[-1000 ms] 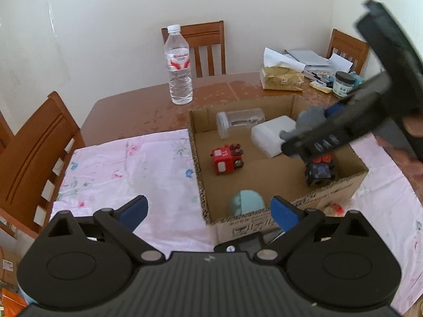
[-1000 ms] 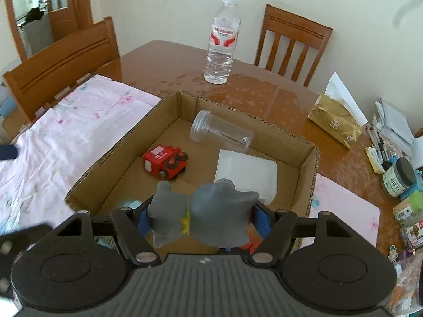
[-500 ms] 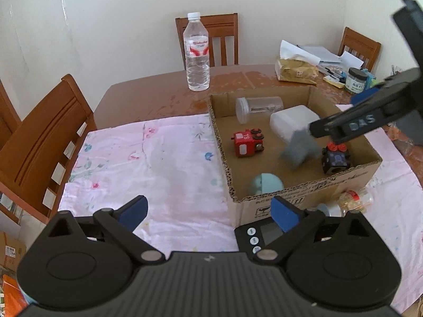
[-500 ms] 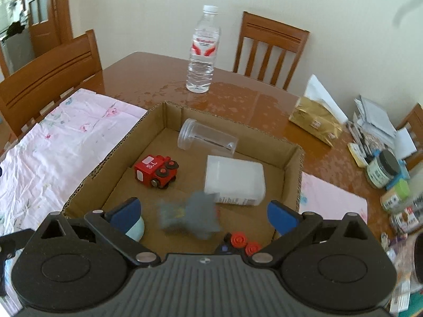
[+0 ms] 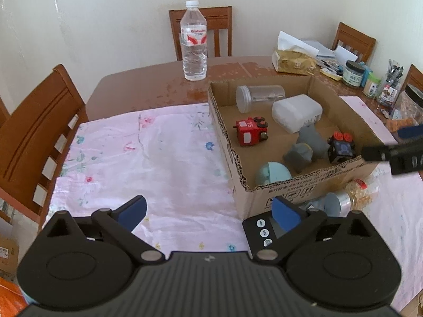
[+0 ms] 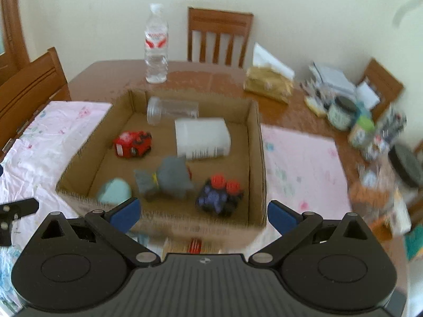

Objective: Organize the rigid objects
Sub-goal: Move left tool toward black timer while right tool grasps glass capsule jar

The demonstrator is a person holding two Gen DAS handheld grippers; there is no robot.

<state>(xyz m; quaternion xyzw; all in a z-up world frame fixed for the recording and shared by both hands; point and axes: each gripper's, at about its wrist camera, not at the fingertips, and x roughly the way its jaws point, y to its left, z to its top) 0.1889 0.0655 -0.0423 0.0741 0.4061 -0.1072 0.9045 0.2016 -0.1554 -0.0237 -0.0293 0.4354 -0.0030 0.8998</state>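
- The right gripper (image 6: 202, 212) has its jaws spread wide with nothing between them; it hangs over the near wall of the box (image 6: 257, 158).
- The left gripper (image 5: 208, 211) also has its jaws spread and empty, above the pink cloth (image 5: 148, 158) on the worktop (image 5: 148, 84).
- The grey toy (image 5: 306, 145) lies on the box floor near the front, between the blue ball (image 5: 272, 175) and the dark cube (image 5: 341, 148), close to both.
- The red car (image 5: 251, 131) sits toward the left wall, apart from the others.
- A clear jar (image 5: 260, 97) lies on its side along the far wall, with a white tub (image 5: 296, 112) just in front of it.
- Outside the box, against its near wall, lies a small jar (image 5: 354, 194) with a silver lid, beside a black scale (image 5: 260, 233).
- A water bottle (image 5: 193, 42) stands upright on the bare wood beyond the box.
- The right-wrist view is blurred, so fine detail there is unclear.
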